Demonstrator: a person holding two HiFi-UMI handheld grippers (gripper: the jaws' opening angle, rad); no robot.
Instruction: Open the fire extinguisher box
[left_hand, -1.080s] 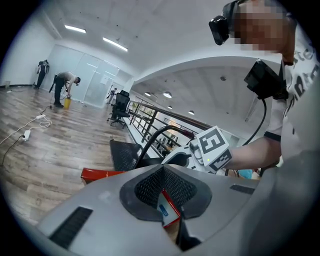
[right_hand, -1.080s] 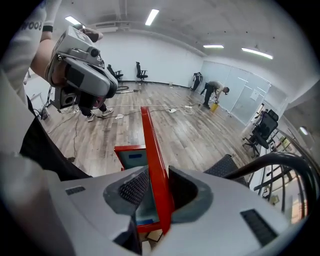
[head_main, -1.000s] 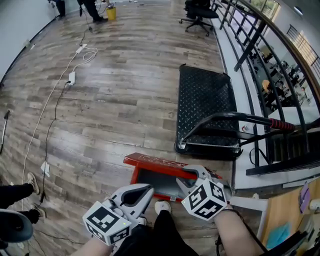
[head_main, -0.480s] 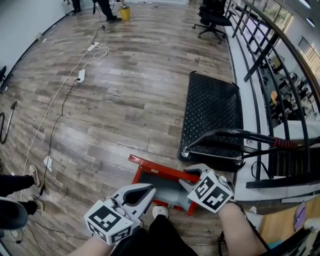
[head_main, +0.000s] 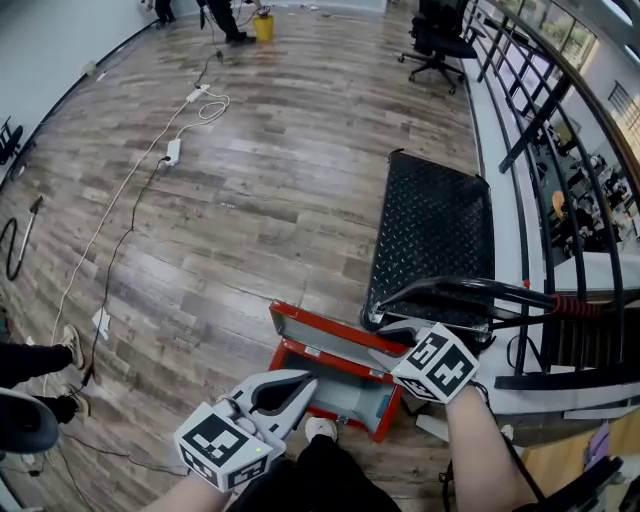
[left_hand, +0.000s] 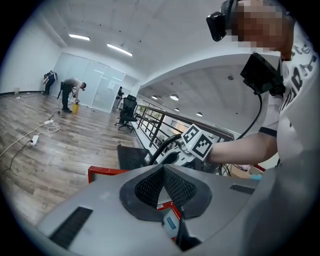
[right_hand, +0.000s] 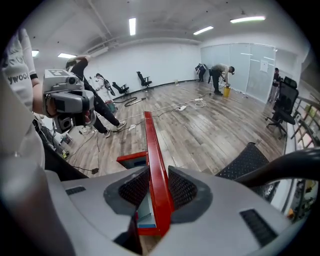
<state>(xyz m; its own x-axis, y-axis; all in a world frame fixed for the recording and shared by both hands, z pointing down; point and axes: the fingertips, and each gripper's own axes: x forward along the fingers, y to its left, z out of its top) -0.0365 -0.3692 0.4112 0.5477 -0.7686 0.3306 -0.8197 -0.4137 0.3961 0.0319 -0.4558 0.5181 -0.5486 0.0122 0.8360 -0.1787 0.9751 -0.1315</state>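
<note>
The red fire extinguisher box (head_main: 335, 398) lies on the wood floor in front of my feet, its pale inside showing. Its red lid (head_main: 322, 327) stands raised along the far side. In the head view my right gripper (head_main: 396, 334) is at the lid's right end, shut on the edge. The right gripper view shows the lid (right_hand: 151, 155) running edge-on between both pads. My left gripper (head_main: 304, 381) hovers over the box's near left corner, tips together, holding nothing. From the left gripper view (left_hand: 163, 169), the red box (left_hand: 102, 173) lies beyond the jaws.
A black tread-plate hand cart (head_main: 430, 225) with a curved handle (head_main: 470, 290) sits just beyond the box. A dark railing (head_main: 560, 120) runs along the right. Cables and a power strip (head_main: 172, 152) trail across the floor at left. A bystander's feet (head_main: 45, 360) are at the left edge.
The lid has swung up from the box, and the inside shows more. My right gripper has moved right and away from me with the lid's edge. The left gripper has barely shifted.
</note>
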